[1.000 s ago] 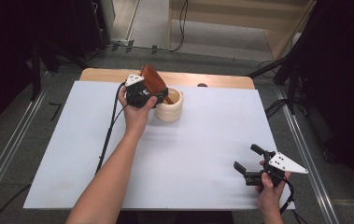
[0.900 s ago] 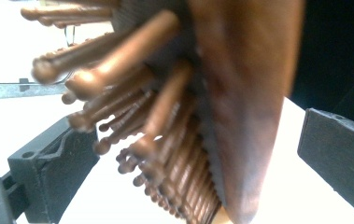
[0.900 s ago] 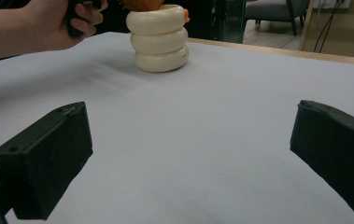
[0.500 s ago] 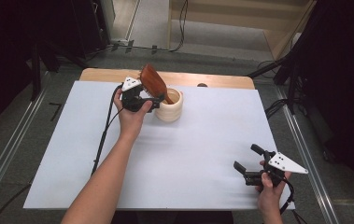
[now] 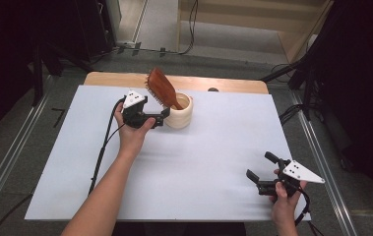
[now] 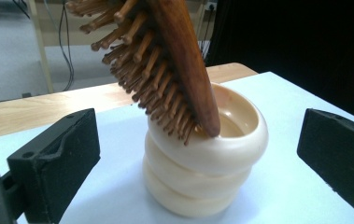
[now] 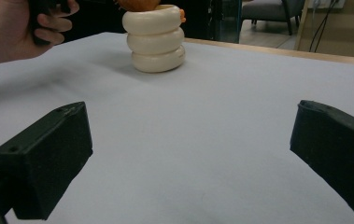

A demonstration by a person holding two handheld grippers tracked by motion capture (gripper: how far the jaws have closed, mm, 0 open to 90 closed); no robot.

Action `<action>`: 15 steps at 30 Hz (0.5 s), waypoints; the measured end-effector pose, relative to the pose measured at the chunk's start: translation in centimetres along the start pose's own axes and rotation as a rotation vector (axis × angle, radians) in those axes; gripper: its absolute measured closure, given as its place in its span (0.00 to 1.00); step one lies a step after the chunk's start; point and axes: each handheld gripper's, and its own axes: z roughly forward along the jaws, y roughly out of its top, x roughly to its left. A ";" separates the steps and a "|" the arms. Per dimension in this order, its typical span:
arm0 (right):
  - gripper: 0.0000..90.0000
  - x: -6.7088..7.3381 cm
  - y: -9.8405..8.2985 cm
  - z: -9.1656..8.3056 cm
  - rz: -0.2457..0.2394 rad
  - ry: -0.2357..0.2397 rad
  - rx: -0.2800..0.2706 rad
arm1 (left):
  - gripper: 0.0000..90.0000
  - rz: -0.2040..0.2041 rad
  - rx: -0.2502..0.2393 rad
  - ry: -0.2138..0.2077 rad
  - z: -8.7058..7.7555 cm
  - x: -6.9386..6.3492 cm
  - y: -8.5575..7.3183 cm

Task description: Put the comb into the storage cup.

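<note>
Resting low at the near right part of the white tabletop, well apart from the cream holder, the right gripper is held in a person's hand with its fingers spread wide and holding nothing; the right gripper view shows bare tabletop between the two black fingers and the holder far ahead. Farther in, the person's left forearm reaches across the tabletop toward the holder. The left gripper sits just to the left of the holder, its fingers open, one on each side of the holder in the left gripper view, touching neither it nor its load. The holder, a stack of three rounded rings, stands upright near the far edge of the tabletop. A brown wooden hairbrush stands in it handle down, leaning to the left, its bristles facing the left gripper.
</note>
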 end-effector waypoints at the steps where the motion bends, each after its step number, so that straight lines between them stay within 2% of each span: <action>1: 0.00 0.0 0.0 0.0 0.001 0.000 0.000 | 0.00 -0.001 -0.003 0.000 -0.3 0.0 -0.1; 5: 0.00 0.0 0.0 0.0 -0.003 -0.004 0.000 | 0.00 0.011 0.002 -0.001 -1.2 0.0 -0.9; 10: 0.00 0.0 0.0 0.1 -0.003 -0.006 0.000 | 0.00 0.013 -0.006 -0.024 -2.7 -0.1 -1.6; 15: 0.00 0.1 0.0 0.1 -0.004 -0.004 0.003 | 0.00 0.030 -0.009 -0.023 -4.2 -0.2 -2.4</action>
